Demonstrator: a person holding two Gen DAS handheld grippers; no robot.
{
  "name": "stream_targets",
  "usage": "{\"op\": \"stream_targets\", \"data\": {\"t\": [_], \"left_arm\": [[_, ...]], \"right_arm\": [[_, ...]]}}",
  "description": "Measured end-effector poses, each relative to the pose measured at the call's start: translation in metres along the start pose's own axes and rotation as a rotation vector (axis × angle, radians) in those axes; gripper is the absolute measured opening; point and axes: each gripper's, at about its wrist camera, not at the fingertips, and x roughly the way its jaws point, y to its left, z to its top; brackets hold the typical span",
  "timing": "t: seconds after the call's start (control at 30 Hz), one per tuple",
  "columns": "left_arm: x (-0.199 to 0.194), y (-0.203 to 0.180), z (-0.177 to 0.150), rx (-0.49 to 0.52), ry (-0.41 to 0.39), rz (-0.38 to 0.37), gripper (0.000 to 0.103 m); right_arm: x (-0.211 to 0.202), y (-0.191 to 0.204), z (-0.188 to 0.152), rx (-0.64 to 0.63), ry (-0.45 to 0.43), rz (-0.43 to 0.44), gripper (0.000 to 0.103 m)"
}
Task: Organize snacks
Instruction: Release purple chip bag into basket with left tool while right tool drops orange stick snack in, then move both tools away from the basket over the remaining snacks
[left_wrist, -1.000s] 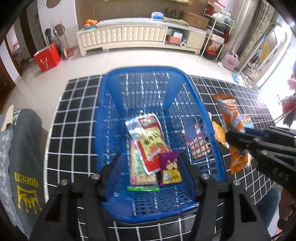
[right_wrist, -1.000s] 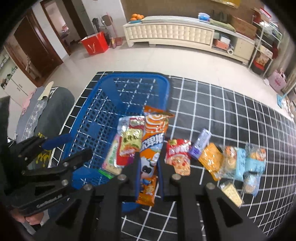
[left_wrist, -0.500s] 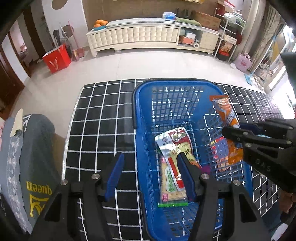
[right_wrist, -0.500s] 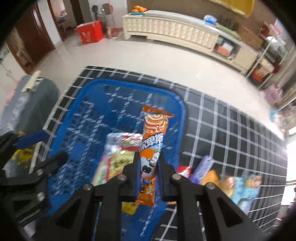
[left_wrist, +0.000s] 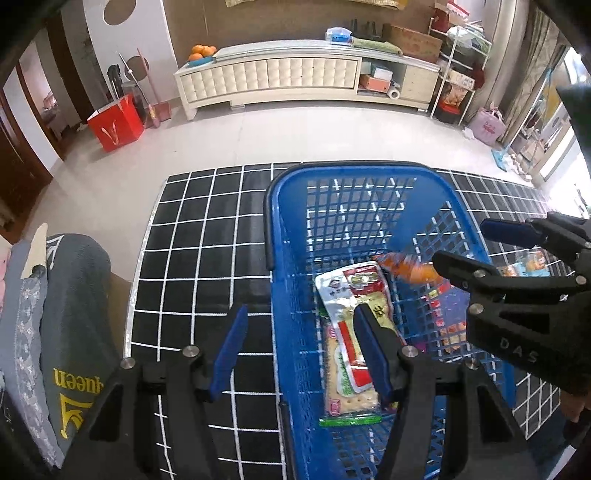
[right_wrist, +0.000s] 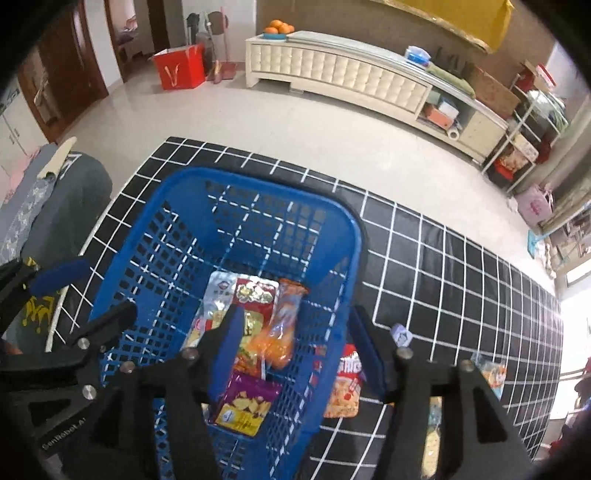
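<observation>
From the left wrist, the left gripper (left_wrist: 301, 352) stands half open and empty astride the blue basket's (left_wrist: 275, 236) near rim, while an orange packet (left_wrist: 410, 267), blurred, drops in beside the right gripper (left_wrist: 460, 243). From the right wrist, the right gripper (right_wrist: 295, 345) is opening, pads clear of the orange packet (right_wrist: 282, 332) below; a release, I judge, so next comes a reach for the red packet (right_wrist: 345, 386) outside on the mat (right_wrist: 443, 280).

Both wrist views look steeply down, sharing the basket (left_wrist: 369, 177).
</observation>
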Motion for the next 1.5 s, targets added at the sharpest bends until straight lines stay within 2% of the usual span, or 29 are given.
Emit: {"op": "stream_targets", "data": {"t": [0.37, 0.57, 0.73, 0.87, 0.93, 1.0, 1.13, 1.2, 1.37, 1.5], "left_arm": [[-0.043, -0.033, -0.007, 0.043, -0.056, -0.056, 0.057], [-0.071, -0.072, -0.013, 0.091, -0.093, -0.056, 0.057], [-0.087, -0.104, -0.02, 0.093, -0.096, -0.11, 0.057], [-0.096, -0.139, -0.027, 0.128, -0.11, -0.115, 0.057], [-0.096, -0.156, -0.03, 0.139, -0.106, -0.124, 0.057], [-0.094, -0.172, -0.033, 0.154, -0.097, -0.137, 0.066], [-0.087, -0.206, -0.04, 0.177, -0.075, -0.15, 0.072], [-0.082, -0.22, -0.044, 0.18, -0.065, -0.163, 0.082], [-0.062, -0.251, -0.054, 0.207, -0.022, -0.159, 0.085], [-0.05, -0.268, -0.058, 0.223, -0.003, -0.144, 0.085]], "right_arm": [[-0.056, -0.04, -0.032, 0.101, -0.038, 0.04, 0.064], [-0.089, -0.075, -0.063, 0.145, -0.068, 0.029, 0.064], [-0.108, -0.114, -0.092, 0.197, -0.082, 0.022, 0.065], [-0.116, -0.147, -0.117, 0.239, -0.086, 0.011, 0.065], [-0.118, -0.165, -0.13, 0.265, -0.086, 0.012, 0.065], [-0.118, -0.176, -0.138, 0.28, -0.083, 0.019, 0.065], [-0.113, -0.198, -0.158, 0.295, -0.066, 0.023, 0.069], [-0.109, -0.208, -0.167, 0.294, -0.056, 0.025, 0.071], [-0.099, -0.228, -0.186, 0.297, -0.055, 0.034, 0.078], [-0.087, -0.242, -0.196, 0.294, -0.032, 0.013, 0.078]]}}
